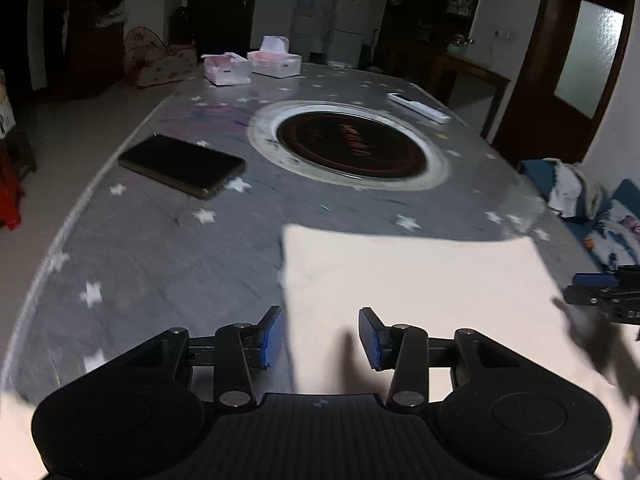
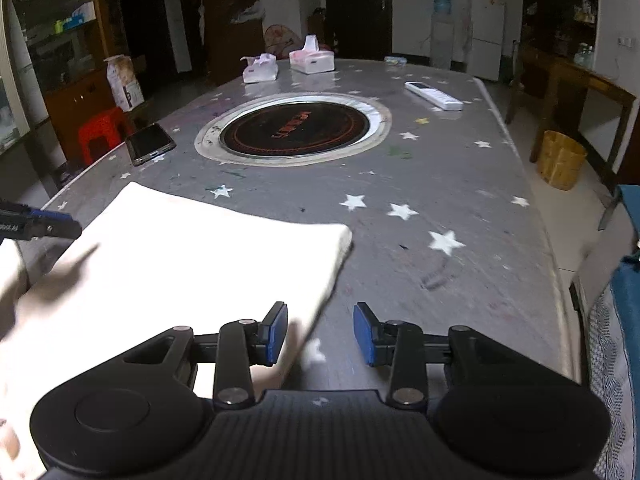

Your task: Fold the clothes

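Observation:
A white folded garment [image 1: 412,280] lies flat on the grey star-patterned table [image 1: 160,248] near its front edge; it also shows in the right wrist view [image 2: 192,264]. My left gripper [image 1: 320,338] is open and empty, hovering over the garment's left edge. My right gripper [image 2: 320,334] is open and empty, over the garment's right front corner. The right gripper's tip shows at the right of the left wrist view [image 1: 600,292], and the left gripper's tip shows at the left of the right wrist view [image 2: 44,224].
A black phone [image 1: 182,166] lies left of a round inset cooktop [image 1: 350,146]. Two tissue boxes [image 1: 274,62] and a white remote [image 1: 418,107] sit farther back. Blue patterned bedding [image 1: 592,208] is at the right, a red stool [image 2: 100,132] and a yellow bin [image 2: 560,160] stand beside the table.

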The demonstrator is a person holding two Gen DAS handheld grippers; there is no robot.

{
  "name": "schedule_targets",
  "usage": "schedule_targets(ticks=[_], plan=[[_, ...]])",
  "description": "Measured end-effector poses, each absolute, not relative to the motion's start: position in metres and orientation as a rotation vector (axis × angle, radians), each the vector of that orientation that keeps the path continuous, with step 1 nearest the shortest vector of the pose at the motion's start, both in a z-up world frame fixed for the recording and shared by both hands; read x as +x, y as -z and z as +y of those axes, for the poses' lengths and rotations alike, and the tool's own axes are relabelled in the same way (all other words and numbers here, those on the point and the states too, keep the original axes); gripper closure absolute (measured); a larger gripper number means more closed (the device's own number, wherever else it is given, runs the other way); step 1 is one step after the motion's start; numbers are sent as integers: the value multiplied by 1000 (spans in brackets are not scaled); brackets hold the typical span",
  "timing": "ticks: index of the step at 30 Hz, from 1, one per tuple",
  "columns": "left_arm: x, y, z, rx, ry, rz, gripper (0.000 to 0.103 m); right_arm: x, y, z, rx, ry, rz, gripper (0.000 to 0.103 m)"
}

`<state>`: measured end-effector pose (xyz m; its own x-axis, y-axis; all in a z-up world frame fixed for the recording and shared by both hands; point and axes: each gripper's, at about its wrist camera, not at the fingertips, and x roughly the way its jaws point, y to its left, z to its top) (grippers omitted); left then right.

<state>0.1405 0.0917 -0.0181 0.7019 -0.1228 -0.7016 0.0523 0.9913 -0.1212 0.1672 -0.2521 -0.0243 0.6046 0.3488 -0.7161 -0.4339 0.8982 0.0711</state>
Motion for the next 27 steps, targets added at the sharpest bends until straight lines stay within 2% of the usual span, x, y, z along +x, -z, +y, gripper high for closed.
schedule_targets(ticks=[8, 9, 10, 11, 12, 13, 20, 22, 27], plan=[[185, 39, 96, -65, 101, 819, 62, 208, 40, -238, -89, -441, 852, 79], [188, 39, 95, -59, 107, 814, 67, 212, 40, -238, -81, -442, 854, 81], [191, 40, 95, -53, 115, 809, 78, 215, 40, -238, -79, -445, 855, 89], [193, 40, 95, -51, 128, 807, 84, 218, 40, -237, -77, -447, 856, 96], [195, 40, 94, -46, 136, 803, 91, 221, 40, -236, -77, -449, 856, 97], [197, 40, 94, -36, 141, 794, 92, 224, 40, -233, -93, -452, 851, 99], [224, 42, 97, -17, 100, 766, 93, 254, 35, -212, -192, -441, 791, 99], [227, 40, 101, -37, 86, 765, 90, 260, 36, -207, -209, -443, 805, 98], [200, 22, 109, -52, 96, 725, 89, 239, 23, -201, -242, -469, 759, 92]])
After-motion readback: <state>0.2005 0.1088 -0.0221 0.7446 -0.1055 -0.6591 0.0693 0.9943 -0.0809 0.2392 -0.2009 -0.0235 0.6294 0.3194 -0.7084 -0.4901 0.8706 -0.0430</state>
